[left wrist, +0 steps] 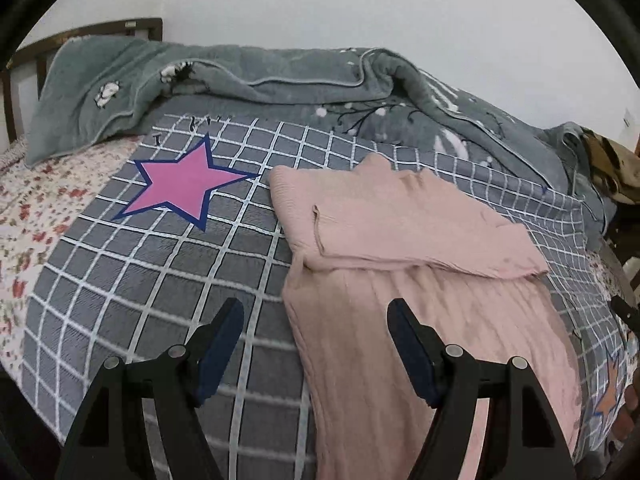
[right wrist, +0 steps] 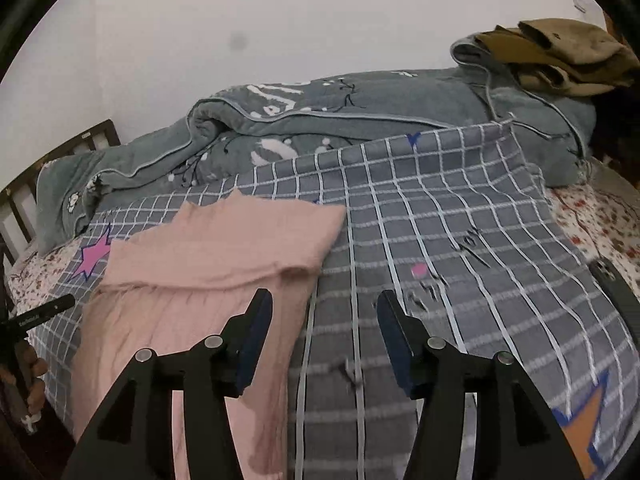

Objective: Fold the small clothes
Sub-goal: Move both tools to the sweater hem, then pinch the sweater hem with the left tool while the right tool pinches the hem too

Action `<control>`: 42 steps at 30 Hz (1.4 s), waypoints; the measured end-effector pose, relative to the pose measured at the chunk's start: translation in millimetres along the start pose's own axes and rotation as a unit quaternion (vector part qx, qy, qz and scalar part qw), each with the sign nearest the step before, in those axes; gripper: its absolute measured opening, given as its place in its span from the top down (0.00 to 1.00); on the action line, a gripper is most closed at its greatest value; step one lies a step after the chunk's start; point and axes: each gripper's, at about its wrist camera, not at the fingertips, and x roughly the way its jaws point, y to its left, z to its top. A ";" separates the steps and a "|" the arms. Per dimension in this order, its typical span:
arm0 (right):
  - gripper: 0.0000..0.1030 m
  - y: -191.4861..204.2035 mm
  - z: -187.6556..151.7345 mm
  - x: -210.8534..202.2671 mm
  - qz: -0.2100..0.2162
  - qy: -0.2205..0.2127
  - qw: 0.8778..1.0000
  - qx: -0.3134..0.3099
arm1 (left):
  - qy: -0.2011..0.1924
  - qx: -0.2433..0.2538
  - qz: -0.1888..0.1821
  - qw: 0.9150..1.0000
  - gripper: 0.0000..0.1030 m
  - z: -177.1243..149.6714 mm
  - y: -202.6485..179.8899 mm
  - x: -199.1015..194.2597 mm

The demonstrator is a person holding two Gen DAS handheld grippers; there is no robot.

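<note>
A pink ribbed garment (left wrist: pixel 420 280) lies on the grey checked bedspread (left wrist: pixel 168 280), its far part folded over across the top. My left gripper (left wrist: pixel 316 312) is open and empty, above the garment's left edge, with one finger over the bedspread and one over the cloth. In the right wrist view the garment (right wrist: pixel 208 264) lies to the left, and my right gripper (right wrist: pixel 324 304) is open and empty, above its right edge. The left gripper's tip (right wrist: pixel 56 306) shows at the far left.
A rumpled grey-green blanket (left wrist: pixel 280 76) lies along the far side by the white wall. A brown garment (right wrist: pixel 560 52) sits on the blanket at the far right. A floral sheet (left wrist: pixel 36 208) shows at the left. A pink star (left wrist: pixel 188 184) marks the bedspread. A wooden headboard (left wrist: pixel 24 64) is far left.
</note>
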 end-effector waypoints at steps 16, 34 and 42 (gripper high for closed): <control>0.48 19.4 -64.9 -80.1 0.026 0.012 0.998 -0.050 | 0.001 0.005 0.003 1.000 0.30 -58.8 -0.8 -66.9; 0.59 27.2 -158.3 -42.5 0.044 0.084 0.993 -0.071 | 0.053 0.044 -0.023 0.997 0.49 -142.7 -11.4 -43.5; 0.76 26.6 -164.7 -25.3 0.072 0.103 0.991 -0.039 | 0.058 0.028 -0.010 0.998 0.91 -141.9 -12.7 -32.5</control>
